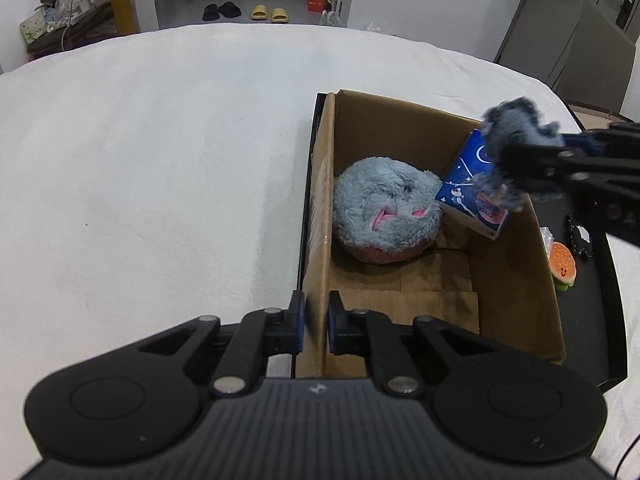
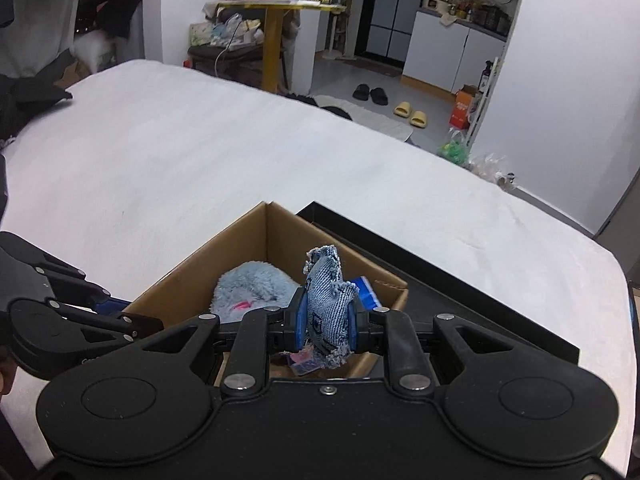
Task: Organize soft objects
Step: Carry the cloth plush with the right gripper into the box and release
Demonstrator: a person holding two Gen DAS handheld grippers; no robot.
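holding a denim scrap [image 2: 326, 304] pinched above the box [image 1: 516, 280], the right hand-held gripper [image 2: 326, 322] seems ready to drop it beside the plush [image 1: 386, 214]; the left hand-held gripper [image 1: 316, 324] clamps the box wall, steadying it.

Both your grippers are matte black plastic all over. The left gripper [image 1: 316, 320] has a ribbed housing with a tiny light logo at its front edge, a round raised disc on each side, and silver pivot pins along the linkage arms. Its finger pads [image 1: 297, 322] are blue. Your right gripper [image 2: 326, 322] looks the same, plus one small silver screw centred on the housing and dust specks on the discs.
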